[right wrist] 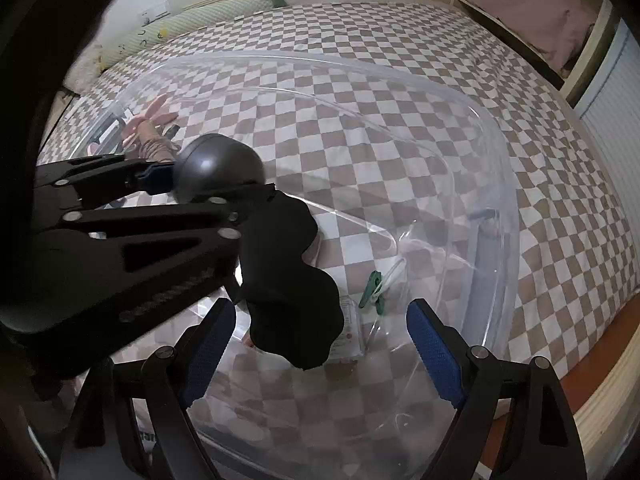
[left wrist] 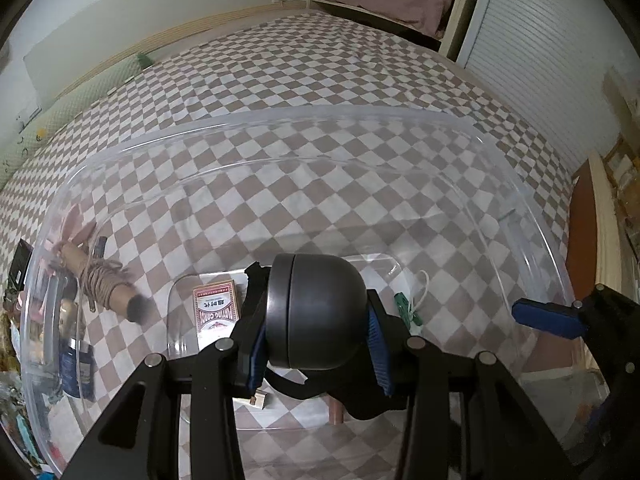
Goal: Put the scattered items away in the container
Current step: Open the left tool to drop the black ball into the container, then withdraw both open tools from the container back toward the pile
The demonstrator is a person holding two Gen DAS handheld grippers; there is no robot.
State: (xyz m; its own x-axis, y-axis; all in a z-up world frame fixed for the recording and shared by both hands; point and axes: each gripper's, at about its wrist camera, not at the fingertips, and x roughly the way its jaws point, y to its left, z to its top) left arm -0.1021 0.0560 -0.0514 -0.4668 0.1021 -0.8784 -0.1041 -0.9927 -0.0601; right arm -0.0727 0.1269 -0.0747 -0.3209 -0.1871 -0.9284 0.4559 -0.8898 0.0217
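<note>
Dark-grey rounded device [left wrist: 318, 314] sits clamped in my left gripper [left wrist: 318, 344] above the clear container [left wrist: 280, 120] on the checkered bed [left wrist: 320, 60], while my right gripper [right wrist: 320, 356] hangs wide, empty.

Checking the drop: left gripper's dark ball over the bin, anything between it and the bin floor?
Nothing walls it off: the ball hangs inside the bin. Directly below lies black cloth, with a card box beside it.

A dark rounded object [left wrist: 318, 312] is clamped between the left gripper's [left wrist: 318, 344] blue pads above a clear plastic container [left wrist: 532, 216].
</note>
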